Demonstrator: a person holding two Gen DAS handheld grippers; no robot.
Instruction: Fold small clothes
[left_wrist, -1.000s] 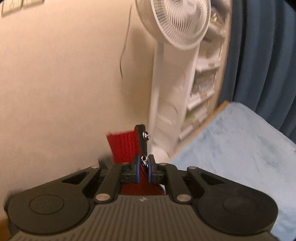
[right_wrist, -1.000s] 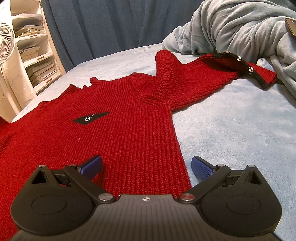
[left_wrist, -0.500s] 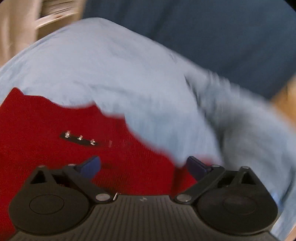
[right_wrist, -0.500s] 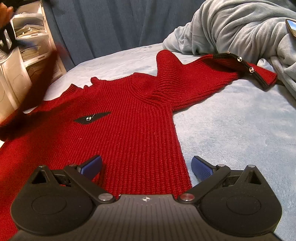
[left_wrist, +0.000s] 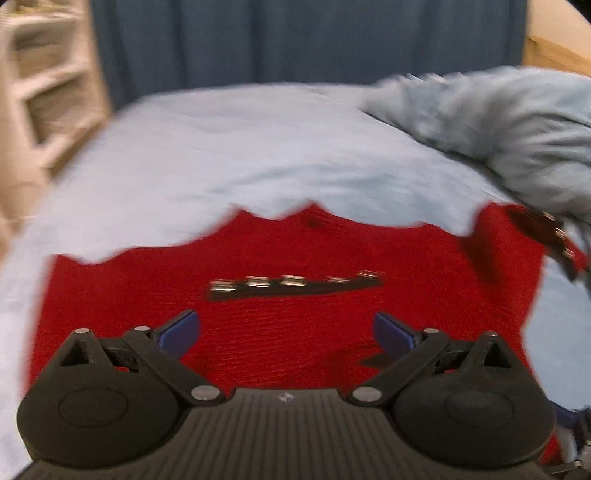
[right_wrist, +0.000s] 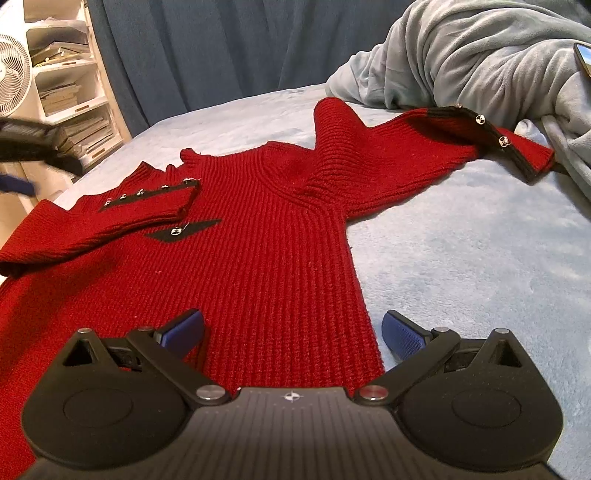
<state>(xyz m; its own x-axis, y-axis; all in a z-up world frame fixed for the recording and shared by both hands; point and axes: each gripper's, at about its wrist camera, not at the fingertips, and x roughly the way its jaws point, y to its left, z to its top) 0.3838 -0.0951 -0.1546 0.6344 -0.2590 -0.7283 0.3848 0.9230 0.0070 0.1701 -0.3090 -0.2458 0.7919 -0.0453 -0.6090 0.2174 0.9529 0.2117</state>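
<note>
Across the pale blue bed cover a red knit sweater is spread out flat, taking up most of the left and middle of the right wrist view. A rumpled grey blanket is piled at the far right, with dark blue curtains behind and a white shelf unit plus a fan at the far left.

One sleeve is folded in over the chest, its black cuff strip with silver snaps lying just above the small black patch on the front. The other sleeve runs out to the far right, its cuff touching the blanket (pretty sure it's touching, anyway).

Right gripper sits near the bottom hem with its blue pads spread wide, one pad over the knit, the other over bare cover, holding nothing.

Left gripper is spread wide too, hovering over the red knit with nothing between the pads. Its view is badly blurred, so I can only just make out the snap strip ahead of it.
</note>
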